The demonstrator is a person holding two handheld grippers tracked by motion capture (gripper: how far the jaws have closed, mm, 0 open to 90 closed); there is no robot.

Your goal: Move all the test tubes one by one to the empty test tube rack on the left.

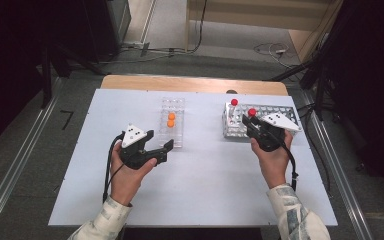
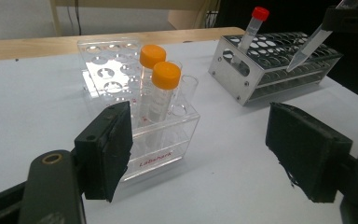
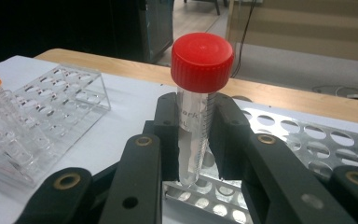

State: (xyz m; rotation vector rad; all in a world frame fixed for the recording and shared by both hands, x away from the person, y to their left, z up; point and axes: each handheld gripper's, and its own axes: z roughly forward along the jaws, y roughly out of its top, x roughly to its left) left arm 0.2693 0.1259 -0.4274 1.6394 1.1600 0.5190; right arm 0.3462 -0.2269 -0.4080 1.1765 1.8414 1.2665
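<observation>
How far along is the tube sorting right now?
Two orange-capped tubes already stand in the clear rack. The right gripper holds a red-capped tube above the metal rack, where another red-capped tube stands. The left gripper is open, holding nothing.

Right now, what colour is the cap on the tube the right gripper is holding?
Red. The cap tops the tube, clearest in the right gripper view.

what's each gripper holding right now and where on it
The right gripper clamps a red-capped tube by its clear body, just under the cap. The left gripper is open, holding nothing.
</observation>
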